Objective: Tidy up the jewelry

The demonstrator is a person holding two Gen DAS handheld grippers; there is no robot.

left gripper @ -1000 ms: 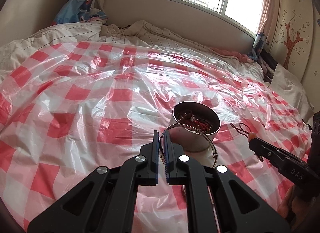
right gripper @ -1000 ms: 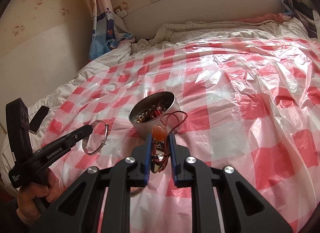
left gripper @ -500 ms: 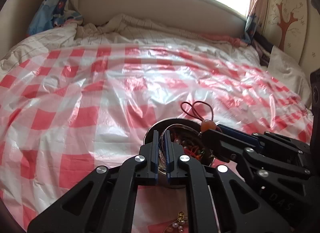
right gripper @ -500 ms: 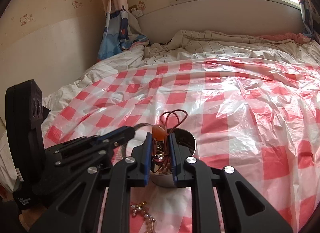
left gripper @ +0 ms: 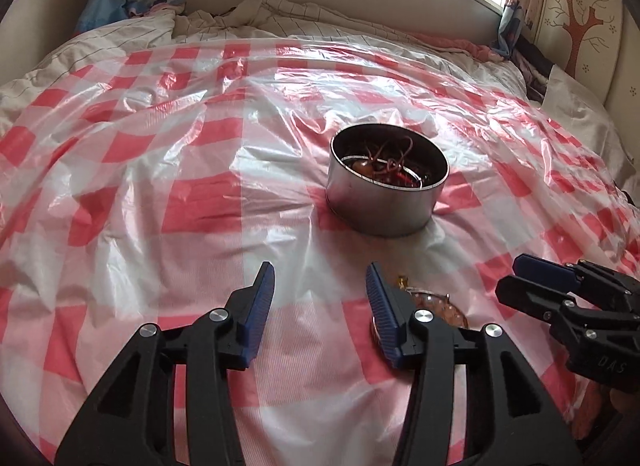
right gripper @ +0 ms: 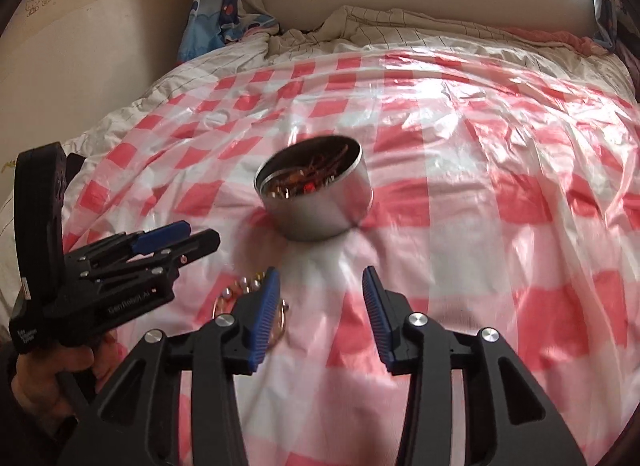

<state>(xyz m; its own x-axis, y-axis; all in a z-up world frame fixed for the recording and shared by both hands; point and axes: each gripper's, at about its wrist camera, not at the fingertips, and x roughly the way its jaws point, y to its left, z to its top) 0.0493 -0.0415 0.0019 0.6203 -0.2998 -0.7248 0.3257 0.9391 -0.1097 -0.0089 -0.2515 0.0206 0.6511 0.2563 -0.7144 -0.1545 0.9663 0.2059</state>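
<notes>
A round metal tin (left gripper: pixel 386 201) (right gripper: pixel 316 193) stands on the red-checked plastic sheet, holding tangled red cords, a silver bangle and beads. My left gripper (left gripper: pixel 320 270) sits short of the tin, its jaws opening with nothing between them. My right gripper (right gripper: pixel 318 276) is also short of the tin, jaws opening and empty. A pearl and gold piece (right gripper: pixel 250 286) (left gripper: pixel 436 306) lies on the sheet between the two grippers, partly hidden by a finger in each view. The right gripper (left gripper: pixel 520 274) shows at the right in the left wrist view; the left gripper (right gripper: pixel 200 234) shows at the left in the right wrist view.
The checked sheet (left gripper: pixel 200 193) covers a bed with a rumpled striped quilt (left gripper: pixel 280 13) at the far side. A headboard, a window and blue curtains (right gripper: pixel 228 9) lie beyond. A hand (right gripper: pixel 44 378) holds the left gripper's handle.
Both grippers opened and drew back from over the tin. The bangle and the red-cord pendant they held now lie in the tin.
</notes>
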